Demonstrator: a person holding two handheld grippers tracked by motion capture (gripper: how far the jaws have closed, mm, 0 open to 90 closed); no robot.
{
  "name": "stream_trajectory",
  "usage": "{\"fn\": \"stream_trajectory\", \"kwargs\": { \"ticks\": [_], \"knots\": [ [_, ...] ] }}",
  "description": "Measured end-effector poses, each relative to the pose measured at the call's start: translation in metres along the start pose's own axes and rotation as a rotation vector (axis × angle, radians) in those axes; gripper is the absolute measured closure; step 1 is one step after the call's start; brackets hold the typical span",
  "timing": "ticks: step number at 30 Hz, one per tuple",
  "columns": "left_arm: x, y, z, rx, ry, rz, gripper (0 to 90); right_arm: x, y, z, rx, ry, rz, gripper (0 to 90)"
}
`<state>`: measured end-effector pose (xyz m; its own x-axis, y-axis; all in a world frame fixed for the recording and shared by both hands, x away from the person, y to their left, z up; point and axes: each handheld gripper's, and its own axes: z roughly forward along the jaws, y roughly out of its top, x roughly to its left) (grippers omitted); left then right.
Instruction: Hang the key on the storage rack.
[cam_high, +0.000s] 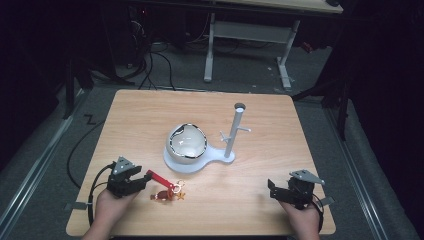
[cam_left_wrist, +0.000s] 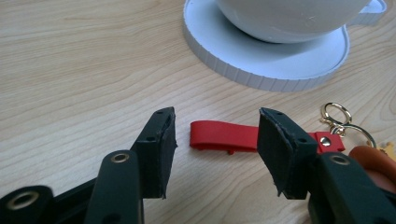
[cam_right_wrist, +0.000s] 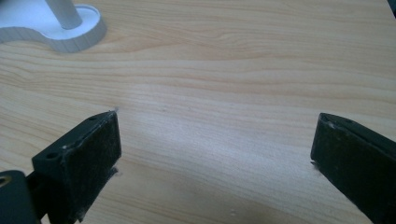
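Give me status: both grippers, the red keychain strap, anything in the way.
Left gripper open, jaws either side of the red strap, not closed on it. Right gripper open over bare table. Strap lies flat; white stand base just beyond it.

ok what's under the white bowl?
The white bowl sits on the round end of a white stand base, whose narrow end carries the upright post. The bowl covers the middle of that base, so what lies directly beneath cannot be seen.
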<state>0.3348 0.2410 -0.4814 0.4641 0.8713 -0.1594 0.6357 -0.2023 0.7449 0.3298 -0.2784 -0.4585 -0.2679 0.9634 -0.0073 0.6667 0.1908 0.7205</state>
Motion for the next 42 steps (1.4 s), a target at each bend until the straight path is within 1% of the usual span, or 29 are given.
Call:
{"fn": "stream_trajectory", "kwargs": {
  "ticks": [5,8,11,12,13,14,15,16,17,18,19,20,22,23,24,25,26,27,29,30,31,32,34,35,37,38,40,41,42],
  "knots": [
    [-0.003,0.0,0.002,0.008,-0.029,0.02,52.5,-0.005,-0.003,0.001,0.022,0.0,0.035,2.9],
    [-0.005,0.0,-0.001,0.002,-0.046,0.027,53.6,-0.006,-0.002,0.001,0.017,0.005,0.039,3.8],
    [-0.008,-0.002,-0.005,-0.004,-0.075,0.04,52.7,-0.004,0.0,0.002,0.016,0.011,0.035,4.5],
    [-0.009,-0.003,-0.006,-0.008,-0.081,0.042,51.6,-0.004,0.0,0.002,0.017,0.015,0.031,4.7],
    [-0.01,-0.004,-0.007,-0.015,-0.099,0.049,50.1,-0.003,0.001,0.002,0.017,0.018,0.03,4.8],
    [-0.011,-0.005,-0.008,-0.02,-0.118,0.047,47.0,-0.002,0.002,0.003,0.015,0.021,0.028,5.1],
    [-0.013,-0.007,-0.008,-0.021,-0.157,0.038,43.7,-0.001,0.003,0.003,0.015,0.024,0.033,5.2],
    [-0.015,-0.008,-0.008,-0.017,-0.183,0.036,39.0,0.0,0.004,0.004,0.013,0.03,0.031,5.3],
    [-0.02,-0.01,-0.008,-0.014,-0.21,0.055,35.7,0.001,0.005,0.004,0.01,0.033,0.029,5.3],
    [-0.023,-0.01,-0.008,-0.01,-0.222,0.076,32.7,0.002,0.006,0.005,0.01,0.037,0.03,5.5],
    [-0.03,-0.011,-0.009,-0.004,-0.235,0.105,30.2,0.002,0.007,0.006,0.013,0.038,0.03,5.6],
    [-0.034,-0.01,-0.009,0.001,-0.253,0.116,26.7,0.003,0.008,0.007,0.01,0.042,0.029,6.0],
    [-0.042,-0.01,-0.009,0.007,-0.285,0.135,25.0,0.004,0.01,0.008,0.01,0.047,0.029,6.2],
    [-0.046,-0.011,-0.008,0.016,-0.292,0.153,25.0,0.005,0.011,0.009,0.009,0.049,0.029,6.4],
    [-0.05,-0.011,-0.007,0.031,-0.293,0.174,25.2,0.005,0.011,0.01,0.01,0.051,0.026,6.4],
    [-0.053,-0.012,-0.006,0.039,-0.291,0.186,26.2,0.005,0.012,0.01,0.012,0.05,0.025,6.5],
    [-0.056,-0.013,-0.004,0.053,-0.278,0.204,27.9,0.005,0.012,0.011,0.012,0.05,0.028,6.5],
    [-0.059,-0.014,-0.001,0.07,-0.261,0.213,30.5,0.005,0.012,0.011,0.014,0.051,0.028,6.6],
    [-0.061,-0.016,0.003,0.099,-0.257,0.229,32.6,0.005,0.012,0.01,0.015,0.051,0.026,6.7],
    [-0.062,-0.016,0.004,0.105,-0.251,0.239,36.0,0.004,0.011,0.009,0.013,0.051,0.025,6.7],
    [-0.063,-0.017,0.006,0.116,-0.232,0.252,39.0,0.004,0.011,0.009,0.013,0.05,0.029,6.9],
    [-0.064,-0.018,0.008,0.12,-0.223,0.253,43.1,0.003,0.011,0.007,0.006,0.051,0.025,7.1],
    [-0.064,-0.018,0.011,0.118,-0.235,0.237,45.3,0.002,0.01,0.005,0.006,0.048,0.033,7.1],
    [-0.064,-0.018,0.011,0.118,-0.235,0.237,45.4,0.001,0.009,0.004,0.006,0.046,0.04,7.1],
    [-0.07,-0.015,0.016,0.118,-0.238,0.248,45.7,-0.002,0.007,0.002,0.004,0.043,0.043,7.4],
    [-0.072,-0.014,0.017,0.118,-0.245,0.254,45.8,-0.003,0.006,0.001,0.006,0.041,0.053,7.4],
    [-0.08,-0.011,0.022,0.119,-0.263,0.266,45.8,-0.006,0.004,-0.001,0.003,0.034,0.055,7.6],
    [-0.088,-0.012,0.025,0.107,-0.282,0.21,45.8,-0.007,0.003,-0.003,0.006,0.03,0.065,7.6],
    [-0.091,-0.011,0.027,0.105,-0.289,0.212,45.8,-0.009,0.001,-0.004,0.007,0.026,0.068,7.7]
  ]
}}
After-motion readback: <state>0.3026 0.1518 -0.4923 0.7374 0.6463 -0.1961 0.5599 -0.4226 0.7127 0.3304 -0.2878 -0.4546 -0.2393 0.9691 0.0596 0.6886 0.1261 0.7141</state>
